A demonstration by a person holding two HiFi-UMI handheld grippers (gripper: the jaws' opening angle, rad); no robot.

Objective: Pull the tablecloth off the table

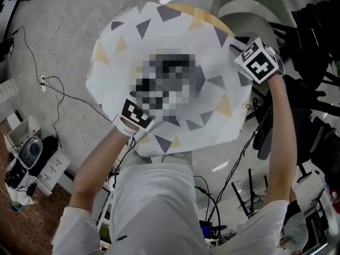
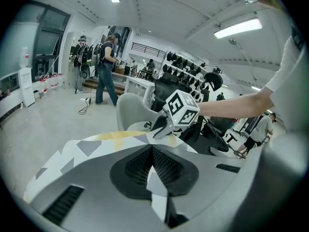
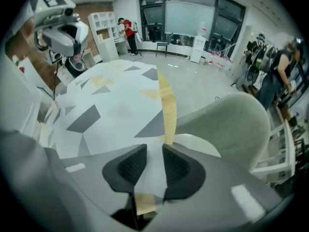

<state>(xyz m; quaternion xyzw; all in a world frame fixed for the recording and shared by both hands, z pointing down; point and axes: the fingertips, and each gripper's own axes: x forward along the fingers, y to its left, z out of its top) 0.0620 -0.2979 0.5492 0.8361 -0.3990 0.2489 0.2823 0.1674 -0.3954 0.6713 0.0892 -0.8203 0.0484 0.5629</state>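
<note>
Across the round wooden table [image 1: 197, 10], the triangle-patterned tablecloth [image 1: 125, 57] covers nearly the whole top, leaving only a strip of bare wood at the far rim. The left gripper [image 2: 153, 167] is clamped tight on the cloth's near edge, a firm hold to drag from. The right gripper [image 3: 150, 170] sits at the right-hand edge with cloth between its jaws, which stand partly apart. It is probably not pinching yet, though the fold hides the contact. Holds on two sides should let the cloth slide evenly.
</note>
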